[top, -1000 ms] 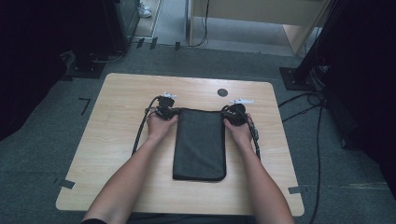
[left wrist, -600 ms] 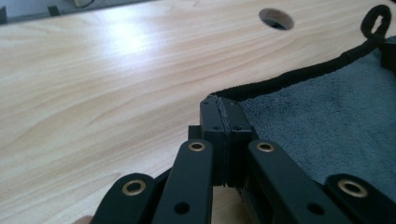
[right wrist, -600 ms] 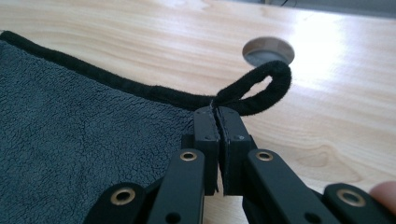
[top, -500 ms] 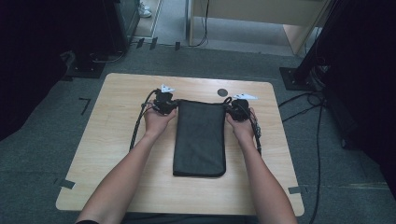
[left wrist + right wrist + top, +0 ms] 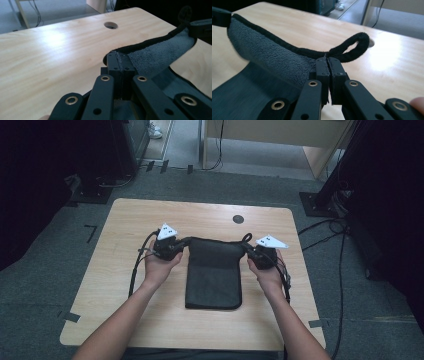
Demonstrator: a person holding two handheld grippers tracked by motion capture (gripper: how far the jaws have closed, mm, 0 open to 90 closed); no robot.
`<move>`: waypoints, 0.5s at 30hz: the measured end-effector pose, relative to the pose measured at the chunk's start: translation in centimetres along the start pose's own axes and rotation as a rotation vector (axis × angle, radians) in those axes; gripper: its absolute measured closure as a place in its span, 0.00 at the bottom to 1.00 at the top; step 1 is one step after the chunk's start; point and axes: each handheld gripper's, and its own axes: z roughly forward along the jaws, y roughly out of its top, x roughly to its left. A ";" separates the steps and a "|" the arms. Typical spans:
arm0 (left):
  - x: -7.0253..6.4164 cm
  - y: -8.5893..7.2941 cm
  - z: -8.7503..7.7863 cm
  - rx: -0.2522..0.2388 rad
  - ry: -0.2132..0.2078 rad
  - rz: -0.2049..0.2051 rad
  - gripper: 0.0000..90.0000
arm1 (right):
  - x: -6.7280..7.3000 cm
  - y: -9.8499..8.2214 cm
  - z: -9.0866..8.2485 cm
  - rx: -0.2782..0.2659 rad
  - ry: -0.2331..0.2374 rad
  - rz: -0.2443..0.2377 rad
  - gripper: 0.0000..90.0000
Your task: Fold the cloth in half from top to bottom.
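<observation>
Both grippers' fingers (image 5: 120, 66) clamp the far corners of a dark grey terry towel (image 5: 214, 275), its long axis running toward the bench's (image 5: 125, 220) near edge.

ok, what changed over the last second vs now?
Both hands moved toward the table's far side and rose, lifting the far edge of the dark towel, which now sags between them. Left gripper and right gripper stayed shut on its far corners; the near end stayed flat on the table.
</observation>
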 end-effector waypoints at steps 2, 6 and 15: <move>-0.7 -1.1 -0.9 0.002 -0.014 0.004 1.00 | 0.8 -1.0 -1.1 0.007 0.010 -0.011 0.97; -2.4 -3.3 -2.6 0.007 -0.036 0.040 1.00 | 2.0 -2.8 -2.7 0.021 0.028 -0.016 0.97; -4.6 -7.6 -4.8 0.069 -0.056 0.118 1.00 | 4.6 -6.9 -5.0 0.088 0.073 -0.035 0.97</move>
